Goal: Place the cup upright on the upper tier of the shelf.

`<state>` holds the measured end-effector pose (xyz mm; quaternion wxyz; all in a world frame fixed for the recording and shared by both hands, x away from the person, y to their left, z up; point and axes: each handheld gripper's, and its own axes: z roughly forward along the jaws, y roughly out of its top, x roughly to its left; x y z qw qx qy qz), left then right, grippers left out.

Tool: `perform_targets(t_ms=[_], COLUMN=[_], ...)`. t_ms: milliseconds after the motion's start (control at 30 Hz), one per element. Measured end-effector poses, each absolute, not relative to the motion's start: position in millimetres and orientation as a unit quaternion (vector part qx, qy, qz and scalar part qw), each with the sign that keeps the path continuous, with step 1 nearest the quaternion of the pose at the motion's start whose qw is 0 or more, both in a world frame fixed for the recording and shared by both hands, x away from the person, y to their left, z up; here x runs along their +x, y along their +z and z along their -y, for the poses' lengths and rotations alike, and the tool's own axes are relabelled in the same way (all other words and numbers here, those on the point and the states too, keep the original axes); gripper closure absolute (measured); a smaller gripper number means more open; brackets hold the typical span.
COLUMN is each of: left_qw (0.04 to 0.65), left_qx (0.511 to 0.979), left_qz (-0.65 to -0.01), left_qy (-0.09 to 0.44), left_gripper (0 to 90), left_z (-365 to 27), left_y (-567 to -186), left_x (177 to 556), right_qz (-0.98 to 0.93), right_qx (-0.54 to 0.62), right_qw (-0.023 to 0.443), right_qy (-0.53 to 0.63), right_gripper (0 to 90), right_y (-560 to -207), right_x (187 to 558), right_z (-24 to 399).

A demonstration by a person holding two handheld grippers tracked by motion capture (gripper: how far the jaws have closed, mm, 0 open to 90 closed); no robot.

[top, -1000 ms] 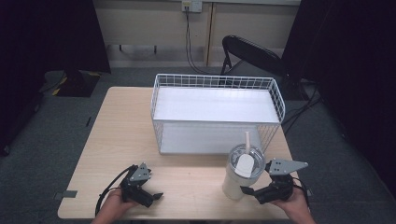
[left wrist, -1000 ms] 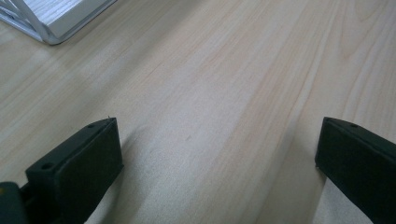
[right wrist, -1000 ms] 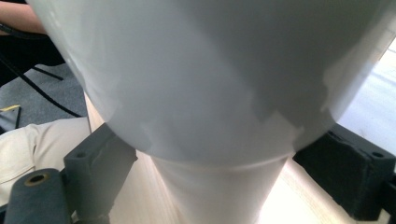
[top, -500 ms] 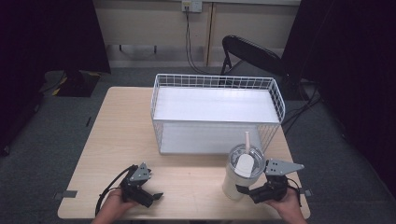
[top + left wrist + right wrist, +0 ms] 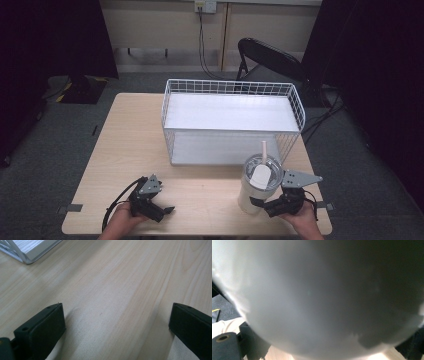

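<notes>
A white tumbler with a clear lid and a straw stands upright near the table's front right. My right gripper is low against its base, and its black jaws flank the cup on both sides without visibly squeezing it. In the right gripper view the tumbler's white wall is pressed close, with my right gripper showing a jaw at each bottom corner. At the front left, my left gripper rests on the wood. In the left gripper view my left gripper is open, with bare tabletop between its jaws.
A white wire basket with a white floor stands across the back middle of the wooden table, just behind the tumbler. A corner of the basket lies ahead of the left gripper. A black chair stands beyond the table.
My right gripper has slid left, closer in around the tumbler's base. The left gripper and the tumbler have stayed put.
</notes>
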<state>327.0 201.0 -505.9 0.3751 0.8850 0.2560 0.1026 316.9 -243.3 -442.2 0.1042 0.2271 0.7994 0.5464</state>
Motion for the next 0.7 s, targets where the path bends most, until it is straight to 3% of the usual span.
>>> perform_targets(t_ms=[400, 700], left_qw=[0.375, 0.375], left_qx=[0.885, 0.885], left_qz=[-0.256, -0.257], left_qy=[0.102, 0.102], left_gripper=[0.0, 0.0], left_z=[-201.0, -200.9], left_y=[-505.9, -505.9], left_x=[327.0, 327.0], right_qz=[-0.791, -0.781], right_qx=[0.230, 0.226], right_qw=[0.109, 0.142], right_qy=[0.557, 0.565], right_gripper=[7.2, 9.1], right_y=[-446.3, -446.8], right_x=[316.2, 309.0], right_z=[241.8, 241.2])
